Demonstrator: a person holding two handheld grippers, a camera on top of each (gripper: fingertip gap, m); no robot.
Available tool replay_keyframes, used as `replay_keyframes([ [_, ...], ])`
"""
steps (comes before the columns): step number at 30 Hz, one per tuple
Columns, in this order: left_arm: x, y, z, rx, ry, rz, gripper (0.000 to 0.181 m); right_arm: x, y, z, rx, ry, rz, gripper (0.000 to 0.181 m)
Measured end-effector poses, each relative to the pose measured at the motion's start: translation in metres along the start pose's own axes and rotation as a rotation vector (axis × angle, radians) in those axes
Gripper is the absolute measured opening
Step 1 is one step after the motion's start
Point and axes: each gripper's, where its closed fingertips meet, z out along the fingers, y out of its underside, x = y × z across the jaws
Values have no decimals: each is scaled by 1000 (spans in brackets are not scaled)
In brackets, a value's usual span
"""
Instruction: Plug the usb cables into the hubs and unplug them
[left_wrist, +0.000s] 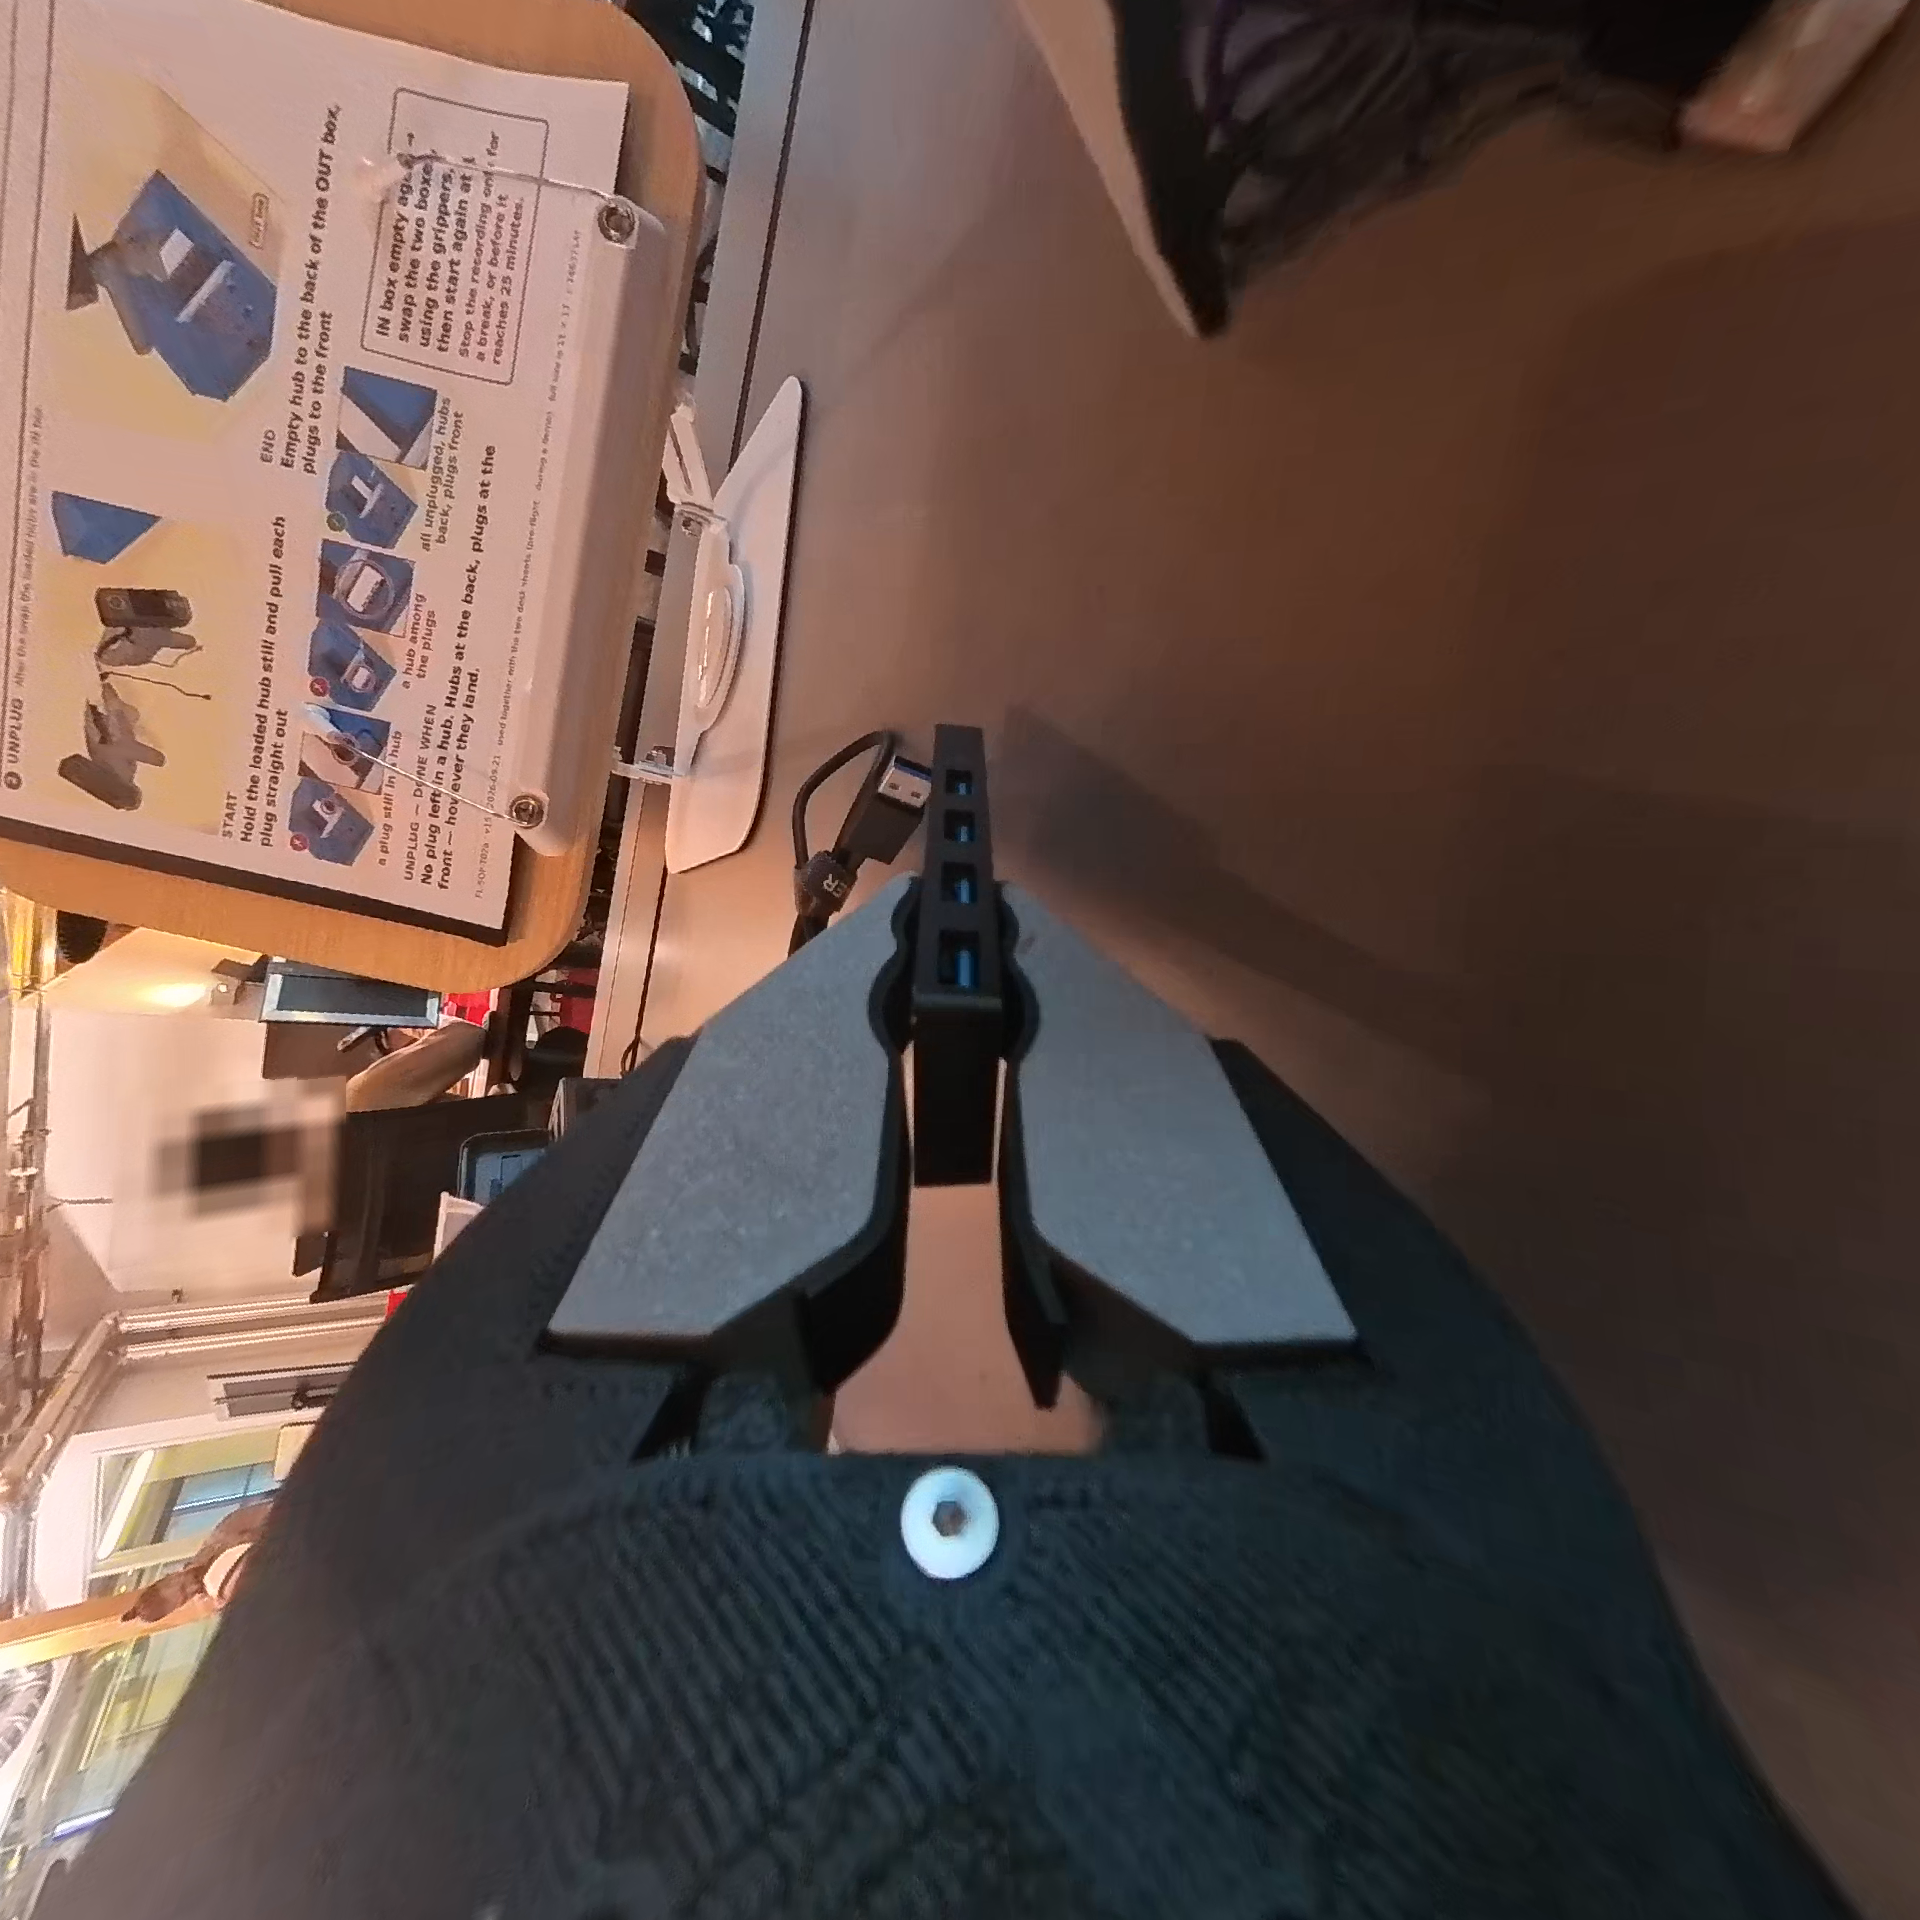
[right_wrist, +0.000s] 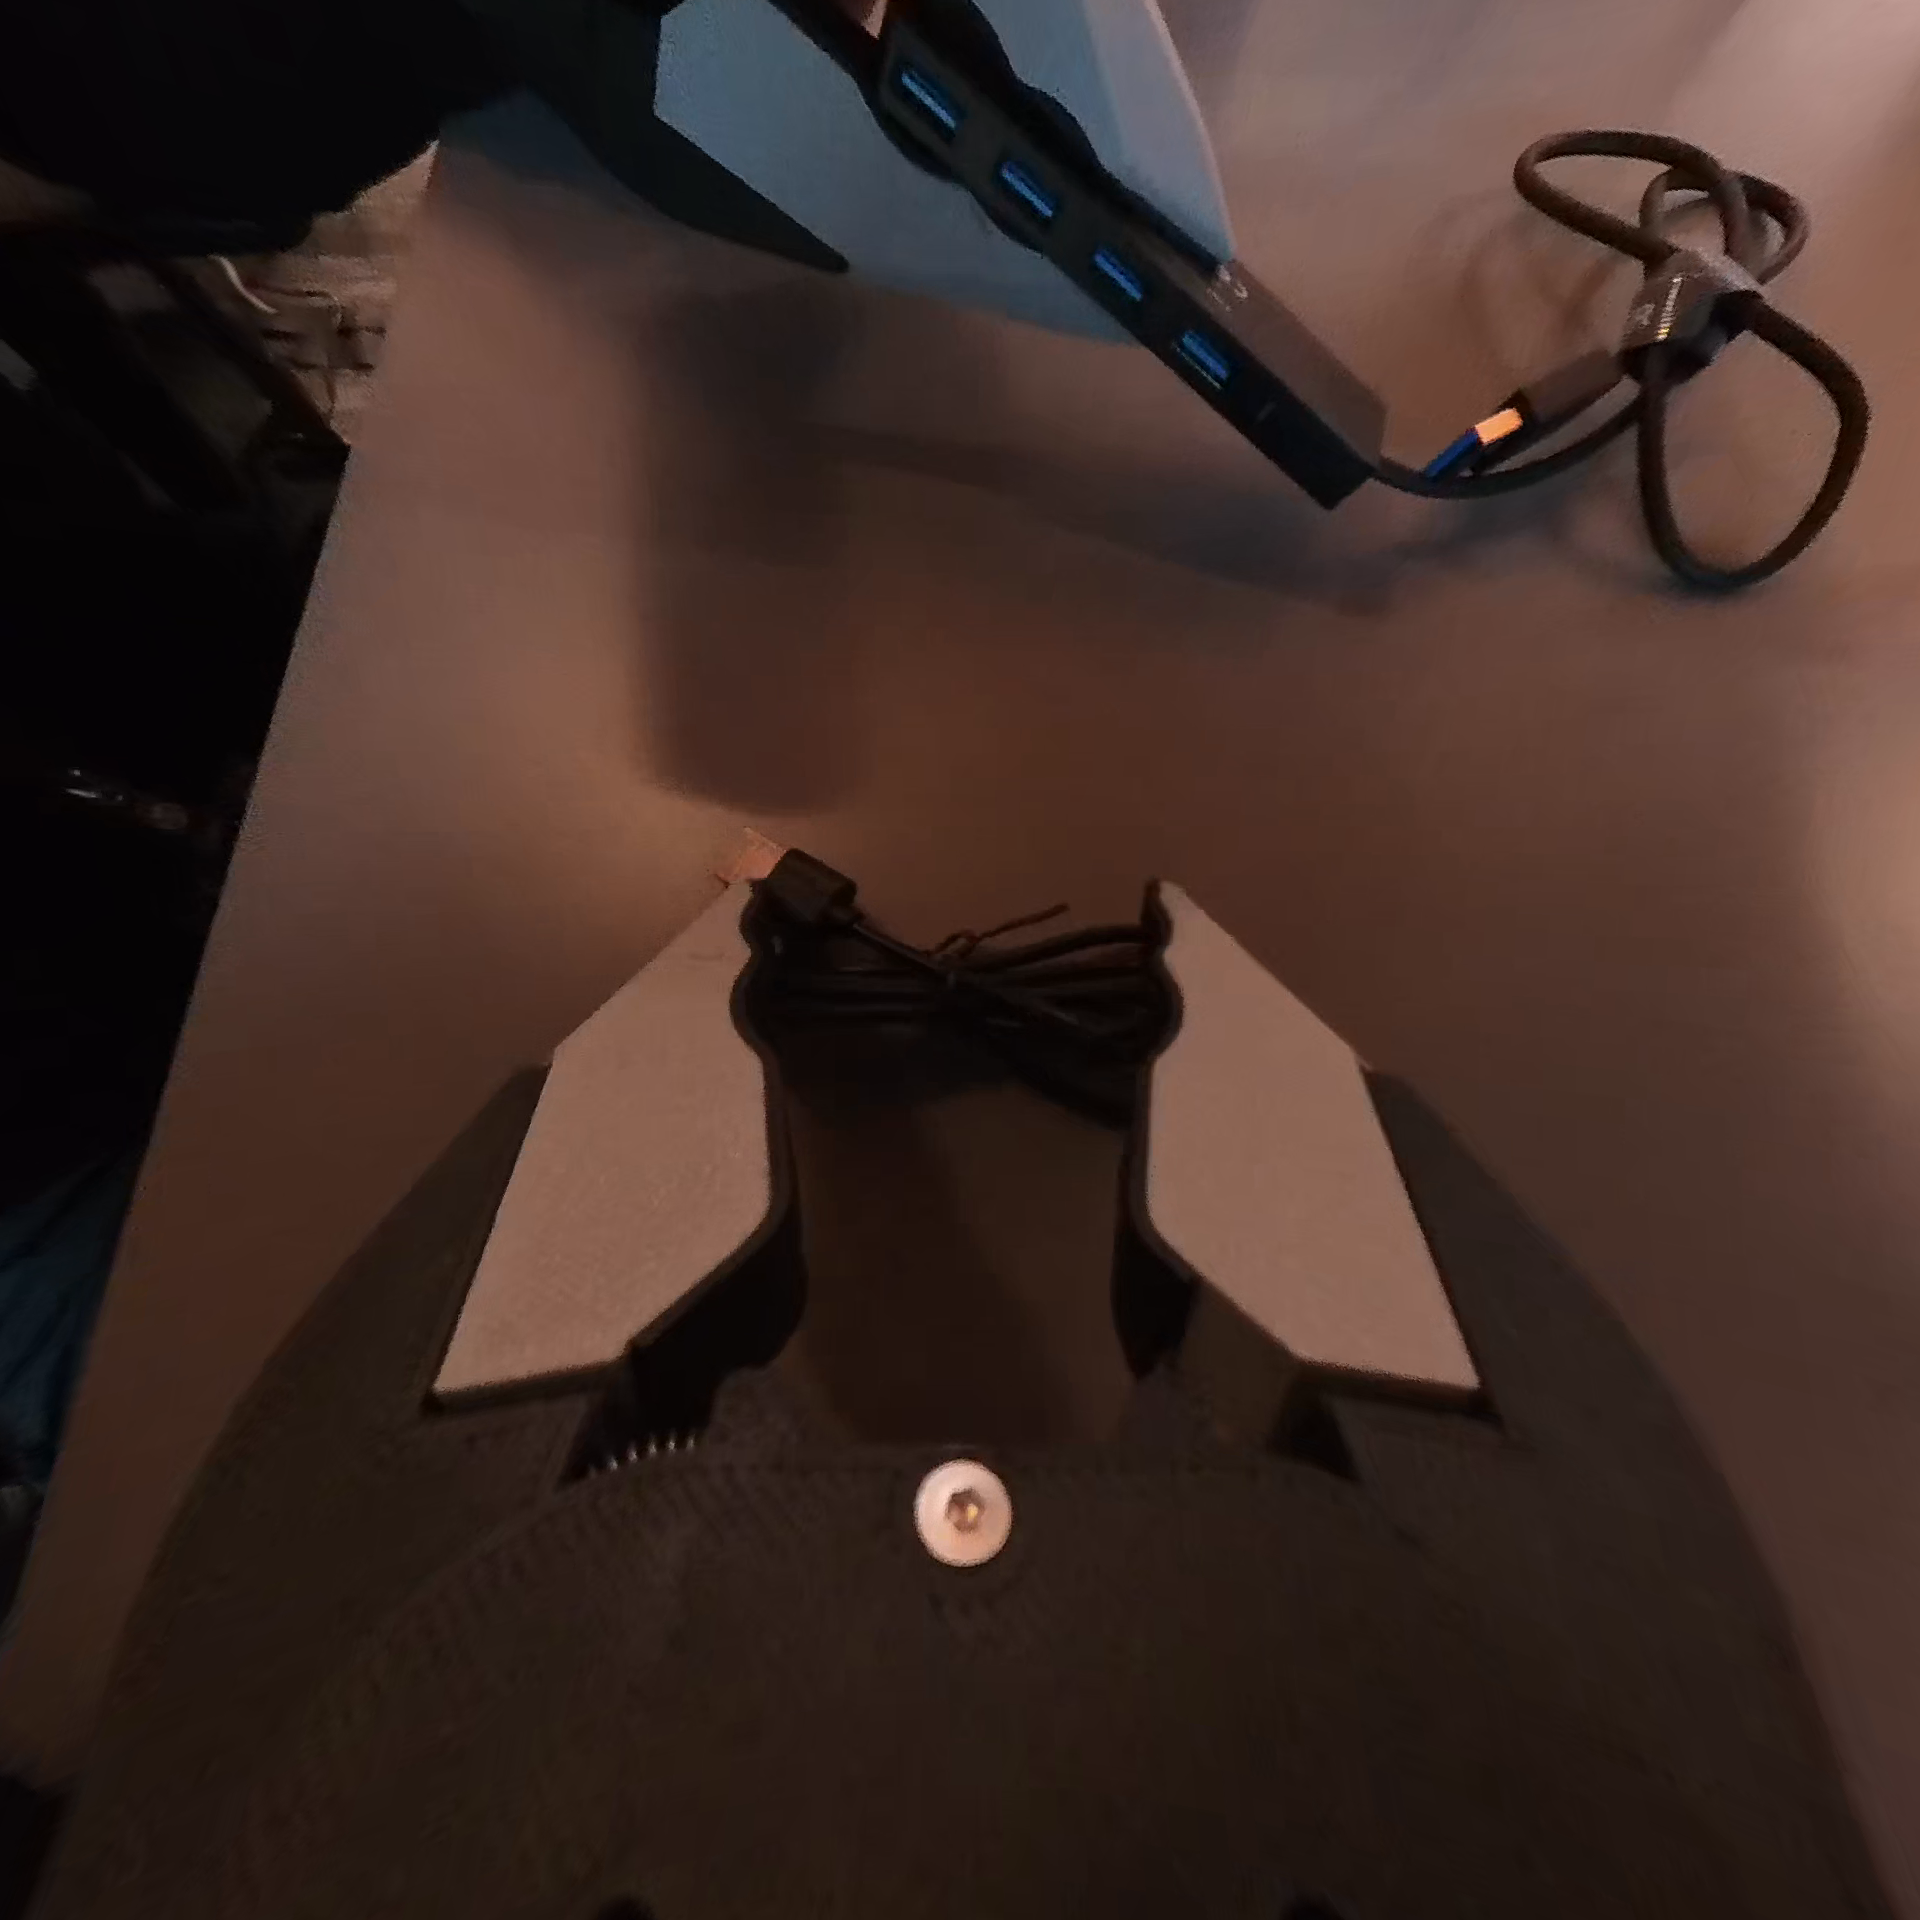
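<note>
Slim black 4-port USB hub (left_wrist: 958, 935): clamped in left gripper (left_wrist: 954, 940), ports empty. Bundled black USB cable (right_wrist: 966, 977): between right gripper (right_wrist: 951, 925)'s parted fingers, unplugged. Plugging pending.

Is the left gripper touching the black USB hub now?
Touching. The left wrist view shows the left gripper shut on the USB hub, both fingers pressed against its sides.

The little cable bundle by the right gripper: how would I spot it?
Start on the brown table. Between the open right gripper fingers lies a bundled thin black cable. Unlike the thicker looped cable trailing from the hub, it is tied in the middle like a bow.
</note>
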Motion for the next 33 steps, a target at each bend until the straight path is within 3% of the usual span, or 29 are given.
replay_keyframes([
  [8, 0, 0, 0, 0, 0, -1, 8, 16, -8, 9, -9, 70, 97, 62],
  [11, 0, 0, 0, 0, -3, -1, 8, 33, -11, 6, -4, 164, 126, 33],
  [12, -1, 0, 0, 0, -7, -1, 8, 41, -10, 3, -6, 209, 132, 31],
  [21, -22, -14, -14, 90, -105, -42, 9, 43, -21, -27, 99, 239, 78, 53],
  [25, -20, -15, -13, 83, -105, -13, 9, 32, -19, -18, 71, 194, 29, 60],
  [29, -19, -23, -18, 125, -108, -2, 9, 33, 0, 2, -49, 189, 24, 66],
  [33, -18, -31, -23, 166, -119, 20, 9, 37, -4, 9, -22, 192, 79, 48],
])
